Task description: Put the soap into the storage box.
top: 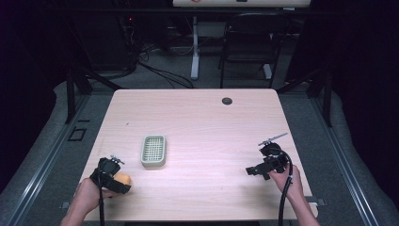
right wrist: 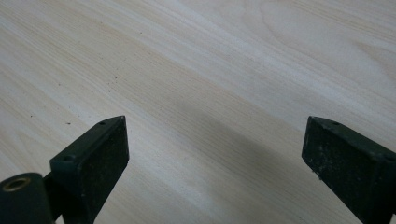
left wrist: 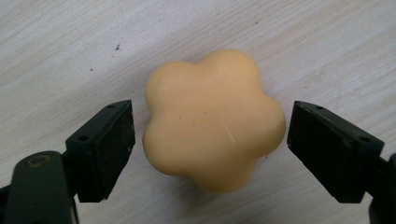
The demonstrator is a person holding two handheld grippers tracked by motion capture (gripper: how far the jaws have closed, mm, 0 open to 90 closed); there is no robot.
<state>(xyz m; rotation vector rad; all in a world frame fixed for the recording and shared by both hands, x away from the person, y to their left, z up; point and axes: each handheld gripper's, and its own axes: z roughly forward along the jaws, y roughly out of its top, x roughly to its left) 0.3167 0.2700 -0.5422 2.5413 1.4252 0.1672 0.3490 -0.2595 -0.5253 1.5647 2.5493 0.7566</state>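
Note:
An orange flower-shaped soap (left wrist: pixel 214 119) lies on the wooden table (top: pixel 197 117), also seen at the front left as an orange soap (top: pixel 123 179). My left gripper (left wrist: pixel 210 135) is open around it, one jaw on each side with small gaps, neither jaw touching. In the high view the left gripper (top: pixel 112 175) sits over the soap at the table's front left. A pale green soap dish (top: pixel 153 150) with a slotted grid stands a little behind and to the right of it. My right gripper (right wrist: pixel 215 154) is open over bare wood, and the right gripper (top: pixel 263 167) is at the front right.
A small dark round grommet (top: pixel 227 100) sits near the table's far edge. A black chair (top: pixel 249 42) and a white table leg (top: pixel 195 47) stand on the floor beyond the table, with cables around them.

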